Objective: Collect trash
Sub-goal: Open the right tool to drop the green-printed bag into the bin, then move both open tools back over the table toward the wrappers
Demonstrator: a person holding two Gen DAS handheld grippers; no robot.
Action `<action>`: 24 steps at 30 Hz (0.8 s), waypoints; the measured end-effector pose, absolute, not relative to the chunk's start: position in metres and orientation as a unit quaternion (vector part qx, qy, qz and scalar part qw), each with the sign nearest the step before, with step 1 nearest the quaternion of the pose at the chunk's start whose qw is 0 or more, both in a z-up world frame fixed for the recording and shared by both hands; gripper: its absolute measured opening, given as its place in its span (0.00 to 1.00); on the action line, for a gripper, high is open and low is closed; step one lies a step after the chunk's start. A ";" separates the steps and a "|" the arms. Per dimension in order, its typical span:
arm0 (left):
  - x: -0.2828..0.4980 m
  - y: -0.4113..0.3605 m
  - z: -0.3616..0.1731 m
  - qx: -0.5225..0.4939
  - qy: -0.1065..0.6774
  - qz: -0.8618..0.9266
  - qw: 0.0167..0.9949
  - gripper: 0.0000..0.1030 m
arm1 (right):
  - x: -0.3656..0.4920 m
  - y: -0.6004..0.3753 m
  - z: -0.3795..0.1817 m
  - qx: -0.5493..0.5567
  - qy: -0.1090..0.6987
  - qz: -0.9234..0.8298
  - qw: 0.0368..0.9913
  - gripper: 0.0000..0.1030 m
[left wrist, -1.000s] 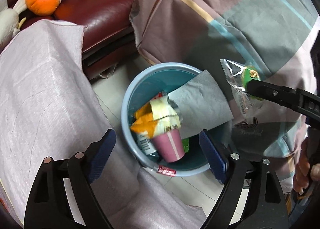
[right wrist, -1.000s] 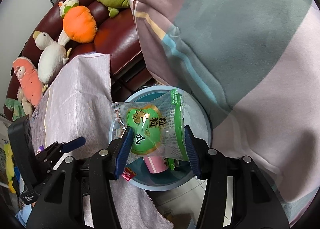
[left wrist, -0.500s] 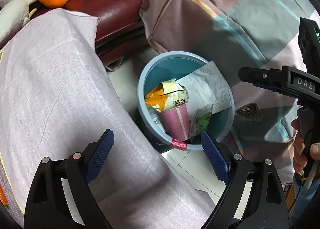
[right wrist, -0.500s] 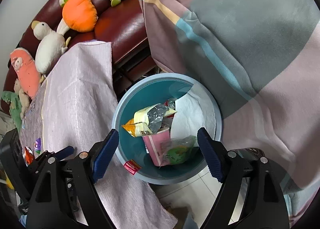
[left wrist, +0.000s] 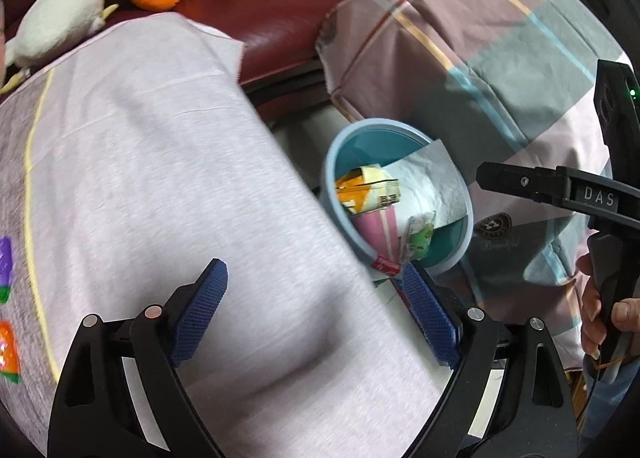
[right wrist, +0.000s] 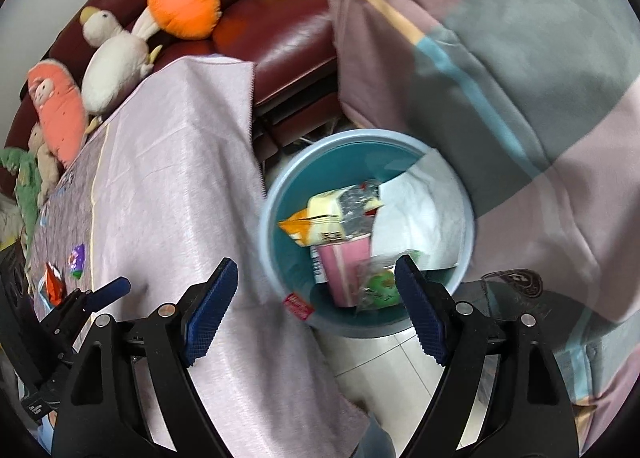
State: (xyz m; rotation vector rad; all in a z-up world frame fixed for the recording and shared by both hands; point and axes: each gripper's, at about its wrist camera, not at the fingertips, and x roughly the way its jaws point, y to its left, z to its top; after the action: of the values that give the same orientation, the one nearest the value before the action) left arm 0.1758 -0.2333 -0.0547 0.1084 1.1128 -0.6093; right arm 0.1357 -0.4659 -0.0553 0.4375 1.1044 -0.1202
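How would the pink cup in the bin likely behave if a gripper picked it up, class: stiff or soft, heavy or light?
The pink cup looks like thin paper, so it is probably light and would likely crush under a hard squeeze. It leans among wrappers in the bin, so lifting it may drag the green wrapper along. Its tapered sides could let it slip from the pads.

The round blue bin [right wrist: 276, 258] stands on the floor just beyond the right gripper [right wrist: 316, 298], ahead of its far finger, and holds a heap of trash. An orange-and-cream snack bag [right wrist: 332, 222] lies on top beside a white paper sheet [right wrist: 420, 214] slanting up the rim, with a pink cup [right wrist: 344, 270] below. A clear green-printed wrapper [right wrist: 378, 284] rests against the cup — nearest that finger.
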 end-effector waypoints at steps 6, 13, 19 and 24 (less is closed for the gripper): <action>0.170 -0.192 -0.043 0.026 0.507 -0.269 0.819 0.87 | 0.140 -0.426 -0.042 0.178 0.523 -0.040 0.832 0.75; 0.165 -0.137 -0.033 -0.010 0.493 -0.249 0.833 0.88 | 0.147 -0.371 -0.021 0.131 0.524 -0.018 0.841 0.75; 0.160 -0.082 -0.023 -0.040 0.478 -0.226 0.848 0.89 | 0.157 -0.315 -0.005 0.091 0.527 0.006 0.845 0.75; 0.157 -0.028 -0.020 -0.063 0.470 -0.192 0.859 0.89 | 0.168 -0.263 0.003 0.059 0.531 0.033 0.845 0.75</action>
State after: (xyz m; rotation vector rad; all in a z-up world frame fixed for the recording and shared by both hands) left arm 0.1565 -0.0283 -0.0198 -0.1327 0.9863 -0.4023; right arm 0.1676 -0.2632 0.0032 0.1242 1.1200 0.0701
